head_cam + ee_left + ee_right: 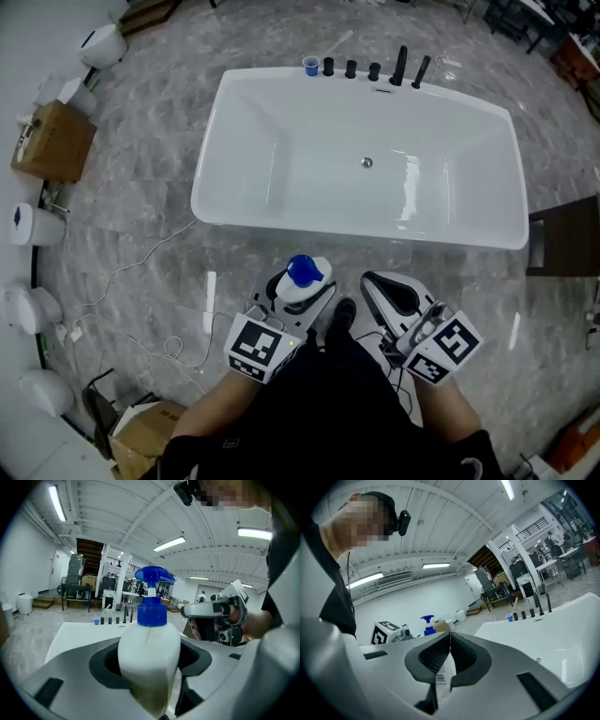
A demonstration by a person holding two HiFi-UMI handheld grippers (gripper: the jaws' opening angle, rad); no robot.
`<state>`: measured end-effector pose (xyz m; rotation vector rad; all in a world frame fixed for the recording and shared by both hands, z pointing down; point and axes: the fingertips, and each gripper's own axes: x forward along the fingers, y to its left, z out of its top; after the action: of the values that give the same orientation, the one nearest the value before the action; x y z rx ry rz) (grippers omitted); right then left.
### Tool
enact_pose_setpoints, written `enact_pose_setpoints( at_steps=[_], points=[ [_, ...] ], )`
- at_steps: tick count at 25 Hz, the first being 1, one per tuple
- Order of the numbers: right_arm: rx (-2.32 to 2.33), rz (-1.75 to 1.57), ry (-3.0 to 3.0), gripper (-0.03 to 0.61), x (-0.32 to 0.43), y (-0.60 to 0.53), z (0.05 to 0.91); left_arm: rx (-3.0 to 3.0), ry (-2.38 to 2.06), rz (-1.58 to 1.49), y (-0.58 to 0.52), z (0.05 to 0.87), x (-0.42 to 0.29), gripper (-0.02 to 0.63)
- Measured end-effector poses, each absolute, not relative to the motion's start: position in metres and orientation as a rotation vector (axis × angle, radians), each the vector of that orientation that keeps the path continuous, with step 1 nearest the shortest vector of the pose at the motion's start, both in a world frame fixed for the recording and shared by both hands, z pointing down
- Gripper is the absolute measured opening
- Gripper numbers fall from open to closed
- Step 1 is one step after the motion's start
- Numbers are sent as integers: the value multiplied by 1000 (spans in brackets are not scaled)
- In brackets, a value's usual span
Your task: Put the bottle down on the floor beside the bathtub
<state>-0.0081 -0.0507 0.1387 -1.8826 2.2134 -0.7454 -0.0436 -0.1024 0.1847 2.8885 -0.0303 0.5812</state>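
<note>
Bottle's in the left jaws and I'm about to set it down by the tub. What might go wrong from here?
1. The bottle is tall with a blue pump top, and the left gripper holds it by the body; it may topple on the glossy floor at release.
2. A thin cable lies left of the bathtub; landing on it could tilt the bottle.
3. The shut right gripper hangs close beside and might knock it.

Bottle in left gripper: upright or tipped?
Upright. The bottle has its blue cap straight above the white body, gripped between the left gripper's fingers.
</note>
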Motion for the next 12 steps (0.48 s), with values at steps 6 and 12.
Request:
enact_pose_setpoints(
  at_steps=[6, 12],
  points=[
    [-1794, -811, 2207, 28, -17, -73, 180, 2856, 11, 677, -115, 236, -39, 273],
    [-1624, -915, 2184, 29, -9, -78, 248, 2775, -34, 798, -119, 312, -25, 273]
  ],
)
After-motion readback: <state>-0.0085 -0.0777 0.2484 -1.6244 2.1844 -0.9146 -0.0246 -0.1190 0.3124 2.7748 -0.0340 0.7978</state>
